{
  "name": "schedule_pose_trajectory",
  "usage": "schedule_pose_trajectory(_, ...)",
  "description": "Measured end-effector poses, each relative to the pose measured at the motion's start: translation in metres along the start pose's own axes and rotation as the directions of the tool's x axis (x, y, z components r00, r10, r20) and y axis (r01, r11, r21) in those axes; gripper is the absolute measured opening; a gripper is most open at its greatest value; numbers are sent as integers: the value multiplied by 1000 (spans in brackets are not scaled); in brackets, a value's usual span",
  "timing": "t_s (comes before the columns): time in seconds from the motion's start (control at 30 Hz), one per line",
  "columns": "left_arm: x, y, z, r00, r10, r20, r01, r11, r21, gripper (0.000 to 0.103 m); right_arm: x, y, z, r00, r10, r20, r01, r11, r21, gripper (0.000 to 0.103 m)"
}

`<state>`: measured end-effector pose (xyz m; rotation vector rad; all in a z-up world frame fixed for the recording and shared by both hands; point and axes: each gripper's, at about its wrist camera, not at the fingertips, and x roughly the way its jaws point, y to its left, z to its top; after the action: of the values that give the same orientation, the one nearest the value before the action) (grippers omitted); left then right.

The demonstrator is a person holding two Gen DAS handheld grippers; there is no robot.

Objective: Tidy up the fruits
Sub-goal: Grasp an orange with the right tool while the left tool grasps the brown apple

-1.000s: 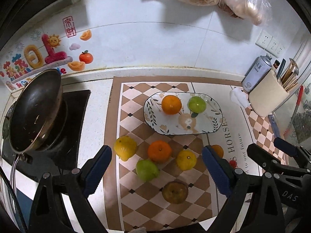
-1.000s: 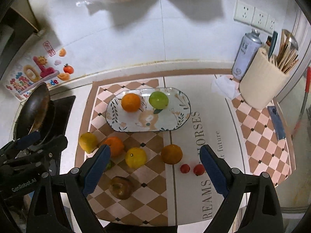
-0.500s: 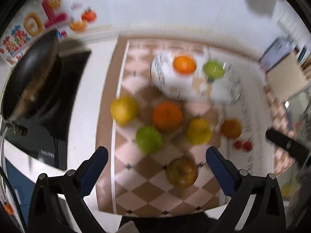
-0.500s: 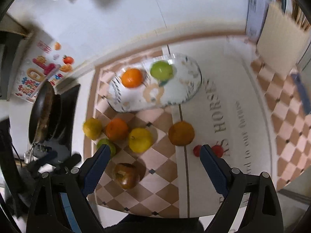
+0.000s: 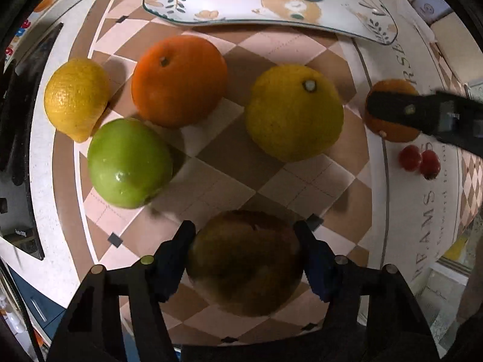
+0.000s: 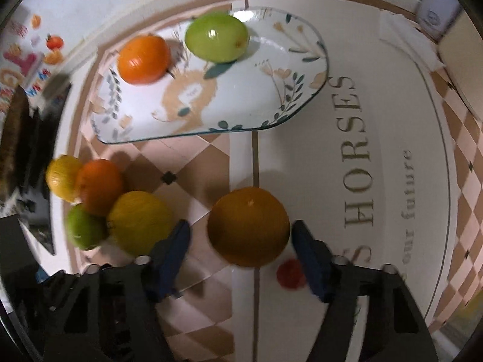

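Left claw (image 5: 244,241) pinching brown fruit (image 5: 244,262); right claw (image 6: 238,241) spread around orange (image 6: 248,226); plate (image 6: 289,96) holds tangerine (image 6: 144,59), green fruit (image 6: 216,36).

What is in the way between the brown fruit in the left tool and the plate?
The yellow citrus and the orange lie on the mat between the brownish fruit, which sits between the left tool's fingers, and the plate. Lifting over them should clear both.

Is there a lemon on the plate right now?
No, in the right wrist view the plate holds only an orange and a green apple.
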<state>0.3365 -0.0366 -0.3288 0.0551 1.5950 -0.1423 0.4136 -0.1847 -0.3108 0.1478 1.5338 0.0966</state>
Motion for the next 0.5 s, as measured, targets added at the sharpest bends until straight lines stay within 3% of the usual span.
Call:
schedule_pose_trajectory(0.1,-1,3,-3,1000,-6,7,6,1000,-16,64,6,0,0,1000,-1,-2,1,1000,-26,59)
schedule_pose_trajectory(0.33,-2,19,-4,1000,-9,29,11,998,-63,64,14,8,-27,990,77,-116,-88,993,-85,60)
schedule_pose_trajectory(0.5,-3,18,-3,999,6,44,-3,998,-61,64,20,3,-30,990,101,-103,-107,993,-58,60)
